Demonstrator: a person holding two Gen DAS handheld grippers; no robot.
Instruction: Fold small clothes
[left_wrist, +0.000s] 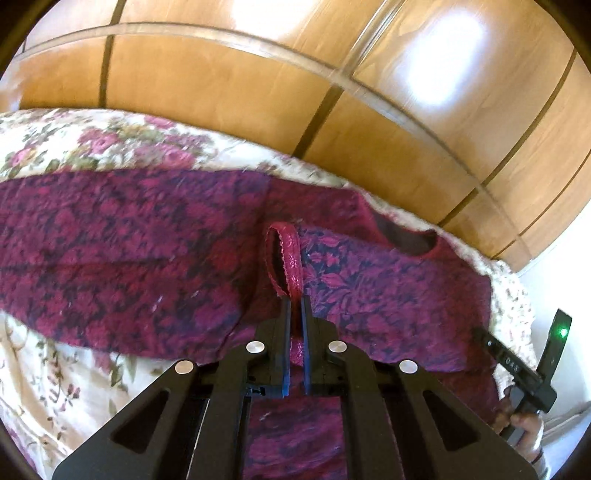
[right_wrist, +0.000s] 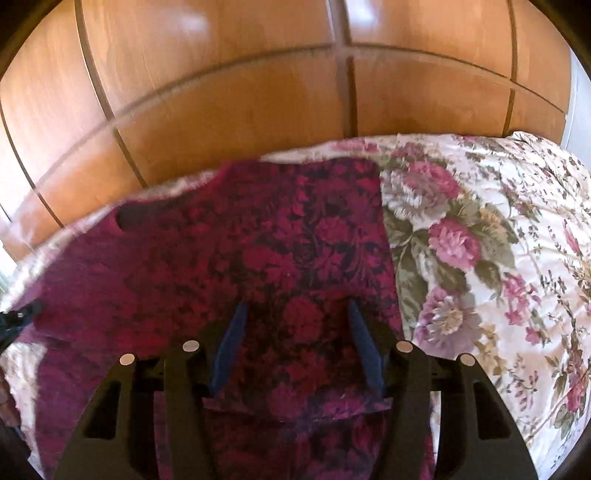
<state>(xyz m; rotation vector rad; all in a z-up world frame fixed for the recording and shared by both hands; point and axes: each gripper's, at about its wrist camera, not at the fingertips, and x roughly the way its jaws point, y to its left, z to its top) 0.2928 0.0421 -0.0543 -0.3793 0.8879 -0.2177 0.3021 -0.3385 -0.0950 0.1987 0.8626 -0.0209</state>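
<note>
We see a magenta patterned garment (left_wrist: 147, 236) spread across a bed's floral bedspread (right_wrist: 480, 258), with wooden wardrobe doors (left_wrist: 258, 92) behind. Our left claw (left_wrist: 295, 306) is pressed together, pinching the garment's shiny red trim loop (left_wrist: 291, 254). Our right claw (right_wrist: 295, 314) hangs spread over the fabric, gripping nothing.

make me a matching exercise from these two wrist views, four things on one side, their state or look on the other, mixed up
Things:
1. left gripper
2. right gripper
3. bedspread
4. wardrobe doors

States:
A. shiny brown wood
B. cream with pink flowers
C. jaws apart over the magenta garment
D. shut on the garment's trim loop

Pairs: 1-D, 2-C, 3-B, 4-A
</note>
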